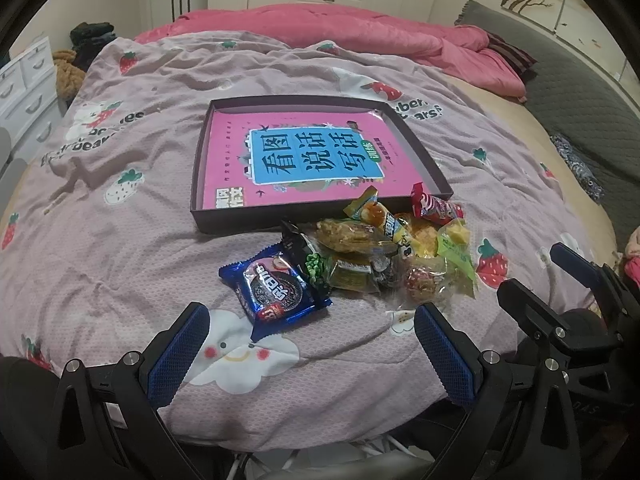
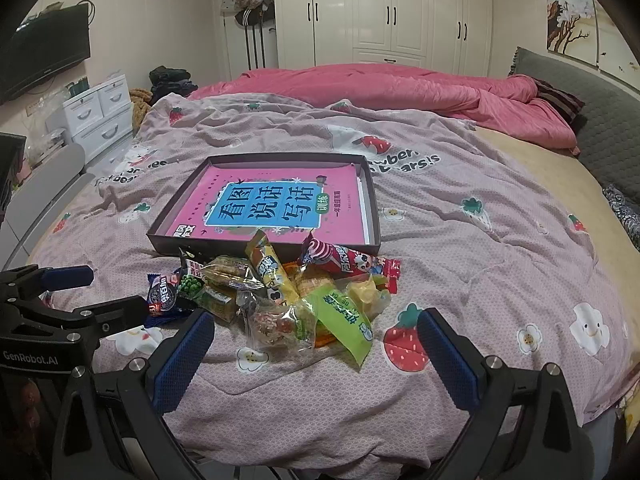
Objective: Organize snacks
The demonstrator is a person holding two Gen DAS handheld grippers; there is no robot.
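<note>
A pile of wrapped snacks (image 1: 384, 252) (image 2: 288, 296) lies on the bed, just in front of a shallow dark box (image 1: 200, 176) (image 2: 374, 208). A pink book (image 1: 304, 160) (image 2: 272, 204) lies flat inside the box. A blue cookie packet (image 1: 276, 292) sits at the pile's left, a red packet (image 1: 436, 206) (image 2: 344, 260) at its far right, and a green packet (image 2: 344, 320) at the front. My left gripper (image 1: 312, 344) is open and empty, just short of the cookie packet. My right gripper (image 2: 316, 348) is open and empty too, close before the green packet.
The snacks and box rest on a mauve strawberry-print quilt (image 1: 120, 260) (image 2: 480, 240). A pink duvet (image 2: 400, 88) is bunched at the far end. White drawers (image 2: 100, 116) and a grey chair stand at the left, a grey headboard (image 2: 612, 128) at the right.
</note>
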